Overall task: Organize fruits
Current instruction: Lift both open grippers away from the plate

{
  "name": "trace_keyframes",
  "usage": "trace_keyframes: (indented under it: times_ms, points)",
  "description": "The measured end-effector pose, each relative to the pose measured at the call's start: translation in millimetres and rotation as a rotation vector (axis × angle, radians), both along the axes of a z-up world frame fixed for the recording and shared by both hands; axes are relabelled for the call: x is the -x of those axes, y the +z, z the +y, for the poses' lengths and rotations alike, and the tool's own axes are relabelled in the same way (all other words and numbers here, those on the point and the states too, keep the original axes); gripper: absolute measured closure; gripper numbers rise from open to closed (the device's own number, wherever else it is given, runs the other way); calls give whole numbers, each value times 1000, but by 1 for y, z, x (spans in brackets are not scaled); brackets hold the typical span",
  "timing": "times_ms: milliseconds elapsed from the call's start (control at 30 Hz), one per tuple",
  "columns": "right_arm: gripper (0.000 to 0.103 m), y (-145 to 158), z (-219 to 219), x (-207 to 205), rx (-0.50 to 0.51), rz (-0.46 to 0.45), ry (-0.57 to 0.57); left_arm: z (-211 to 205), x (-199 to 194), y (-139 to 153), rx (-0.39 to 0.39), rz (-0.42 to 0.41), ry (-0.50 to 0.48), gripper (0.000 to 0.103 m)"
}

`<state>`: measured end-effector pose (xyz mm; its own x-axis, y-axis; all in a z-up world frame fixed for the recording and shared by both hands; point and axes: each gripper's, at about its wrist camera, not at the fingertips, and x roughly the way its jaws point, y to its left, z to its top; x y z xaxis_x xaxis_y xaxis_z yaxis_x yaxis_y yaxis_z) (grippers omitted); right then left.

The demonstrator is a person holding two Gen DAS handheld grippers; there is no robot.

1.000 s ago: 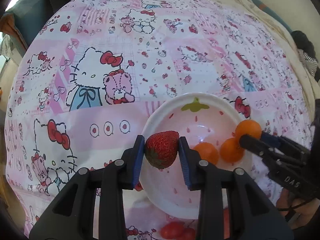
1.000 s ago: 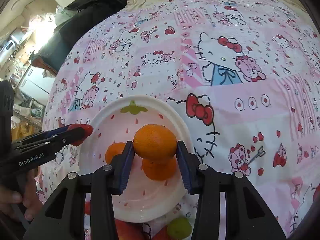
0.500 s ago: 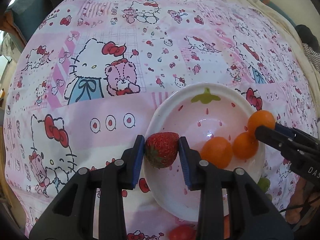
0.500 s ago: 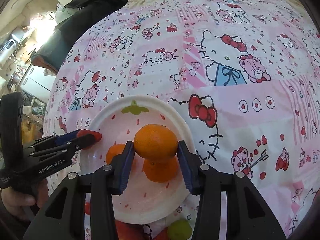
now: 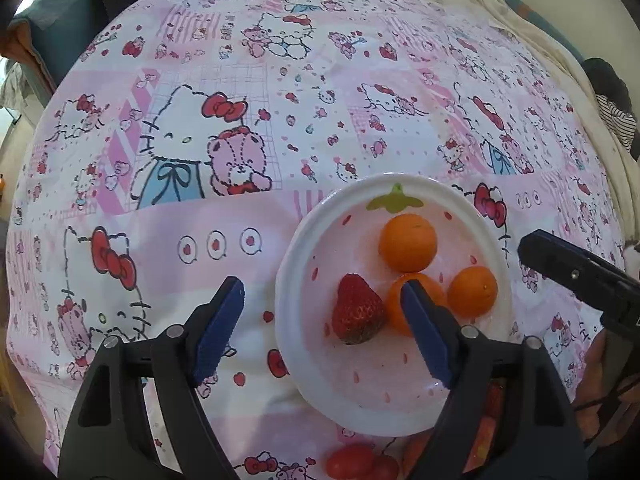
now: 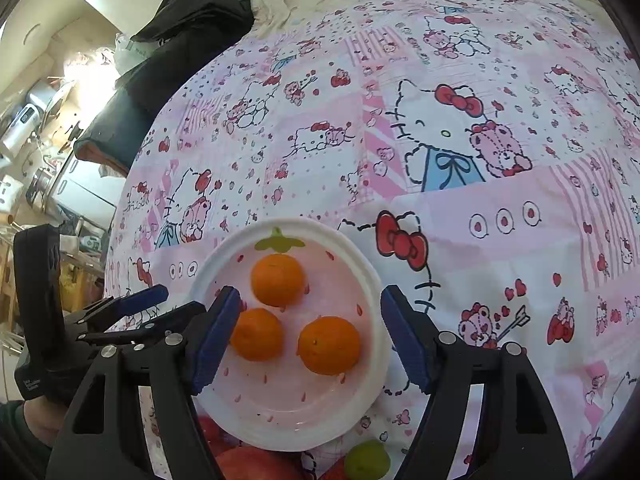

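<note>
My left gripper (image 5: 322,324) stands wide apart, holding nothing; the strawberry (image 5: 357,309) lies on the white strawberry-print plate (image 5: 294,280) between its fingers, touching none that I can see; three mandarins sit on the plate too: far mandarin (image 5: 408,242), middle mandarin (image 5: 414,306) partly behind my blue pad, right mandarin (image 5: 472,291); strawberry sits just beside the middle one. My right gripper (image 6: 310,330) also gapes apart and empty over the plate (image 6: 372,280); the plate rests on a pink Hello Kitty sheet (image 6: 460,140), on what looks like a bed; a green fruit (image 6: 367,460) and red fruits (image 6: 248,464) lie near the plate's near rim.
</note>
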<state>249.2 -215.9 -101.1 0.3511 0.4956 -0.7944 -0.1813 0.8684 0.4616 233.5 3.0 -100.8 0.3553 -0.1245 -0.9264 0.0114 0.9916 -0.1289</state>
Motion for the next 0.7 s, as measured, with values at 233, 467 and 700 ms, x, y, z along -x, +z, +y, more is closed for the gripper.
trace_keyframes:
  times_ms: [233,467,700]
  points:
    - [28,15,-1,5,5,-43,0,9,2,9,7,-30,45,25]
    - [28,30,-10,20,-14,-60,-33,16,20,30,12,-96,76,25]
    - [27,43,-13,30,-31,-76,-43,14,38,51,-25,-153,62,25]
